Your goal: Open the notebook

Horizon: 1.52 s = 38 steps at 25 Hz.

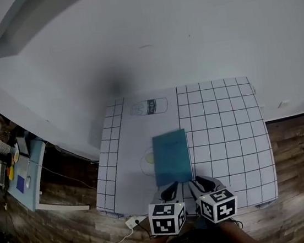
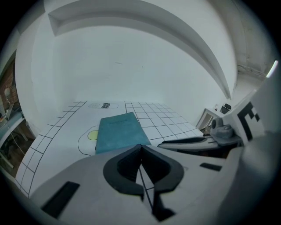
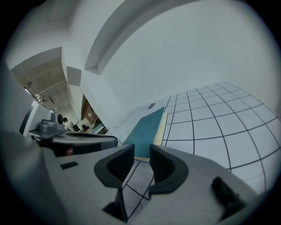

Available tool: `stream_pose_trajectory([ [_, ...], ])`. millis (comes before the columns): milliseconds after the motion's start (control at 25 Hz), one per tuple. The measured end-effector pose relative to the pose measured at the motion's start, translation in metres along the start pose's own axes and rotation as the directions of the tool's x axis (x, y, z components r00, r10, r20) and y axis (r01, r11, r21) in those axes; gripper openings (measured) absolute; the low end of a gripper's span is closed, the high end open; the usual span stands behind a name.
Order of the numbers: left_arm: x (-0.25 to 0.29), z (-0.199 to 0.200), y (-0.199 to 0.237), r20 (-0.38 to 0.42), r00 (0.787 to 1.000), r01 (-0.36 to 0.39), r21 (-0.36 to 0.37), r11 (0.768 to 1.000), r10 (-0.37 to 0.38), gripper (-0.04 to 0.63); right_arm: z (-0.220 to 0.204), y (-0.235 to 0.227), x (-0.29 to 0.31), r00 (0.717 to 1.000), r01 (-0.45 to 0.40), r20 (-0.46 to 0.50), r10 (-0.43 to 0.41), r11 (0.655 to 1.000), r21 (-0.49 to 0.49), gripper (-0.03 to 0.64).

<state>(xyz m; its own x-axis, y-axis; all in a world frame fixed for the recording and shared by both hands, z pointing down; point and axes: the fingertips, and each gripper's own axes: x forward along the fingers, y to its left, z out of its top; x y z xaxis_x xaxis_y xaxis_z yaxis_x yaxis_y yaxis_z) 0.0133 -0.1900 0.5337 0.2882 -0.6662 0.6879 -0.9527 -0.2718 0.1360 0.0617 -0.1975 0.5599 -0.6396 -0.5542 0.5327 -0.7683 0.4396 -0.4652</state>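
Observation:
A closed teal notebook [image 1: 172,157] lies flat on the white gridded mat [image 1: 226,136], its cream page edge facing right. It lies just ahead of the jaws in the left gripper view [image 2: 119,132] and in the right gripper view [image 3: 147,129]. Both grippers hover side by side at its near short edge. My left gripper [image 1: 169,191] [image 2: 140,149] is shut, its tips meeting with nothing between them. My right gripper [image 1: 202,184] [image 3: 142,151] is open, with a narrow gap aimed at the notebook's near right corner and only mat showing through it.
The mat carries a printed can outline [image 1: 149,107] at the far side and a yellow spot in a drawn ring [image 1: 149,158] partly under the notebook. A white power strip with a cable [image 1: 133,222] lies on the wooden floor. A cluttered desk [image 1: 19,169] stands to the left.

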Motion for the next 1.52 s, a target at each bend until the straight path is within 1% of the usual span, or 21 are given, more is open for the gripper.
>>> stream_pose_trajectory([
  [160,0.008,0.002,0.004,-0.014,1.000,-0.018,0.026,1.000,0.018,0.011,-0.003,-0.007,0.010,1.000,-0.018,-0.010,0.018,0.998,0.066,0.124],
  [360,0.010,0.002,0.011,-0.011,1.000,-0.026,0.010,1.000,0.027,0.011,-0.009,-0.007,0.019,0.999,-0.025,-0.032,0.029,0.995,0.101,0.144],
  [520,0.010,0.003,0.013,-0.004,1.000,-0.004,0.005,1.000,0.004,0.011,-0.012,-0.008,0.022,0.999,-0.008,-0.040,0.014,0.990,0.137,0.158],
  [720,0.007,0.003,0.020,-0.006,0.999,0.033,0.018,0.999,-0.033,0.011,-0.008,-0.013,0.028,1.000,0.031,-0.009,-0.030,0.976,0.216,0.164],
  [840,0.006,0.003,0.026,-0.008,0.999,0.047,0.023,0.999,-0.047,0.011,-0.010,-0.014,0.032,0.999,0.032,-0.008,-0.031,0.963,0.268,0.170],
  [1000,0.005,0.004,0.029,-0.008,0.998,0.066,0.035,0.997,-0.066,0.011,-0.011,-0.012,0.037,1.000,0.028,-0.004,-0.028,0.949,0.313,0.171],
  [1240,0.001,0.007,0.036,0.001,0.996,0.087,0.049,0.995,-0.087,0.011,-0.010,-0.013,0.040,0.998,0.069,-0.015,-0.068,0.940,0.334,0.176],
  [1440,-0.003,0.011,0.042,0.014,0.995,0.102,0.062,0.993,-0.103,0.011,-0.013,-0.015,0.044,0.992,0.122,-0.060,-0.108,0.943,0.310,0.176],
  [1520,-0.005,0.012,0.045,0.018,0.994,0.105,0.066,0.992,-0.107,0.011,-0.014,-0.015,0.045,0.991,0.131,-0.072,-0.114,0.944,0.304,0.176],
])
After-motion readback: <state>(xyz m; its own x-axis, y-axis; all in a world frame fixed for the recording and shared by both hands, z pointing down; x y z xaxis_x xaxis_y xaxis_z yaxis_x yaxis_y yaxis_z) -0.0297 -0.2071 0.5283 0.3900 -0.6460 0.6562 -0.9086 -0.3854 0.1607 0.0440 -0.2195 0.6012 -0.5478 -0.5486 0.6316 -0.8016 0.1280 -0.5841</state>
